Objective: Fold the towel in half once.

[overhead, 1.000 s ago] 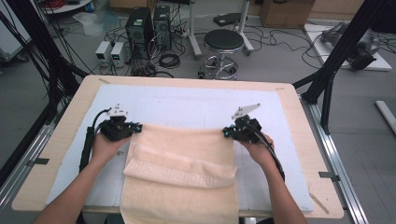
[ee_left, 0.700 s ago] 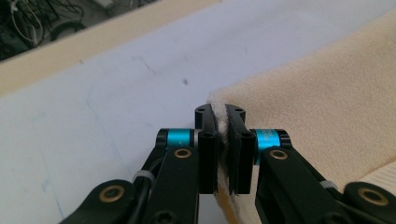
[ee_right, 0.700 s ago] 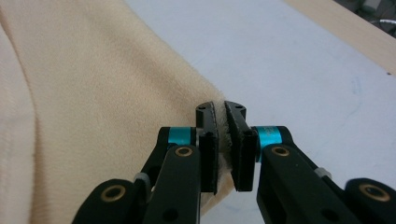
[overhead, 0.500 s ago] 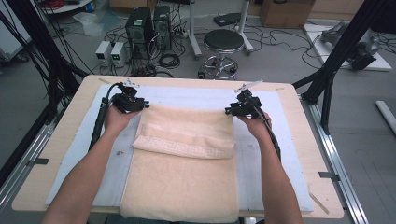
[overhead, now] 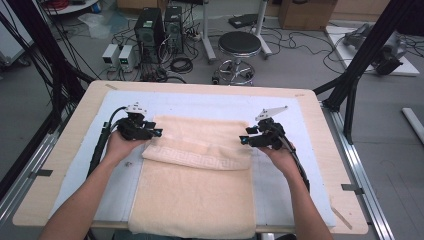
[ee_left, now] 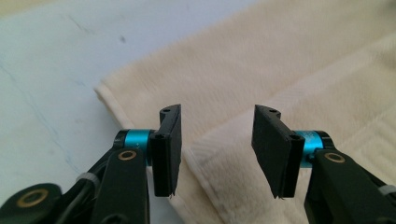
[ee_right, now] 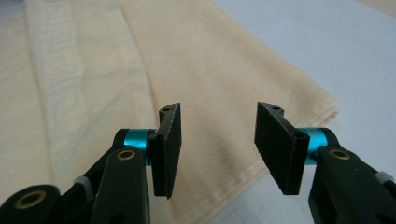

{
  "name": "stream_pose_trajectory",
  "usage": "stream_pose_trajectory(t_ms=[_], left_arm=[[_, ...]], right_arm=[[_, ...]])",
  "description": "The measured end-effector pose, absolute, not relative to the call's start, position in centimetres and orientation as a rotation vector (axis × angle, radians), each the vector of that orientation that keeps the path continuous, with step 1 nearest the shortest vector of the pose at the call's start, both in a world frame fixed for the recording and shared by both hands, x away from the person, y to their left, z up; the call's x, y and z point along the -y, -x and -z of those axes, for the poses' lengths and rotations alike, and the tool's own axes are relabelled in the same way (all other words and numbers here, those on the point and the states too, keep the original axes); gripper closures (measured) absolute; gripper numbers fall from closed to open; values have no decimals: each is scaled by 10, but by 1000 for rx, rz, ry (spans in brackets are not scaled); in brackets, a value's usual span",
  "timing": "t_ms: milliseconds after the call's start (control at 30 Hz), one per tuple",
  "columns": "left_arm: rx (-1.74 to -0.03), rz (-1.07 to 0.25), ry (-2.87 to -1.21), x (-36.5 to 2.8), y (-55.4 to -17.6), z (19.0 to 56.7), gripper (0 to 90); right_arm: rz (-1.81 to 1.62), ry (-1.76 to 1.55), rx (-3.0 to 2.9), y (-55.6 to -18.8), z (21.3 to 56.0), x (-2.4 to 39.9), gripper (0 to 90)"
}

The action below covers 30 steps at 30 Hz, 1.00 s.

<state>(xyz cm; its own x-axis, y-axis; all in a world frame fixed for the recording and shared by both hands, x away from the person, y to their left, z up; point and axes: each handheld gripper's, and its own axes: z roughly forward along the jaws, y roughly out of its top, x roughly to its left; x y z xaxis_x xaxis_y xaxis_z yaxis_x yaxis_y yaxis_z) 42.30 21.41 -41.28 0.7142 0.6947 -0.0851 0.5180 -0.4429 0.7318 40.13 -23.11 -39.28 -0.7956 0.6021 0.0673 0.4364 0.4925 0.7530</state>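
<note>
Two tongs, both now let go of the towel (overhead: pixel 197 172); a second ago each pinched a corner of its near-side fold, low on the bench (overhead: pixel 65 165); half a second ago both hands had carried that fold toward the far edge, jaws partly parted; now the hands sit a little back from that reach, at the fold's two ends, and the folded flap lies flat on its own.

Left tongs (overhead: pixel 156 133): jaws have just been opening, now spread about halfway; in the left gripper view (ee_left: pixel 217 151) the gap between the pads is bare, with the towel's folded edge lying below and past it; pads touch no cloth that I can see; they hang just over the towel's left corner, with the blue mat (ee_left: pixel 51 74) to the side.

Right tongs (overhead: pixel 243 140): same story, jaws have just been opening and stand apart to a like width; in the right gripper view (ee_right: pixel 218 149) nothing sits between the pads; towel hem runs underneath, mat beyond it at right.

Towel: cream, folded over once at the far end, patterned band showing along the flap's near edge; it lies mid-bench on the mat, near end hanging at the bench's front edge; tongs flank the flap left and right.
</note>
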Motion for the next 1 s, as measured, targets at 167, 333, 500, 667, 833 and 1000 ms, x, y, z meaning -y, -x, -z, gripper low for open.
stream_pose_trajectory(t_ms=[167, 333, 500, 667, 833, 1000], left_arm=[[-910, -285, -2196, -205, -423, 421, 474], [-918, -285, -2205, -205, -425, 424, 536], [-877, -312, -2216, -203, -418, 422, 714], [-872, -293, -2158, -210, -407, 424, 831], [-822, -308, -2100, -218, -392, 410, 831], [-765, -325, -2057, -226, -374, 399, 830]], right_arm=[[-1202, -848, -2584, -387, 393, 226, 471], [-1183, -830, -2634, -378, 399, 225, 440], [-1079, -849, -2708, -380, 410, 217, 496], [-986, -820, -2805, -381, 420, 206, 758], [-1027, -786, -2788, -377, 412, 209, 848], [-1077, -763, -2764, -365, 398, 213, 855]])
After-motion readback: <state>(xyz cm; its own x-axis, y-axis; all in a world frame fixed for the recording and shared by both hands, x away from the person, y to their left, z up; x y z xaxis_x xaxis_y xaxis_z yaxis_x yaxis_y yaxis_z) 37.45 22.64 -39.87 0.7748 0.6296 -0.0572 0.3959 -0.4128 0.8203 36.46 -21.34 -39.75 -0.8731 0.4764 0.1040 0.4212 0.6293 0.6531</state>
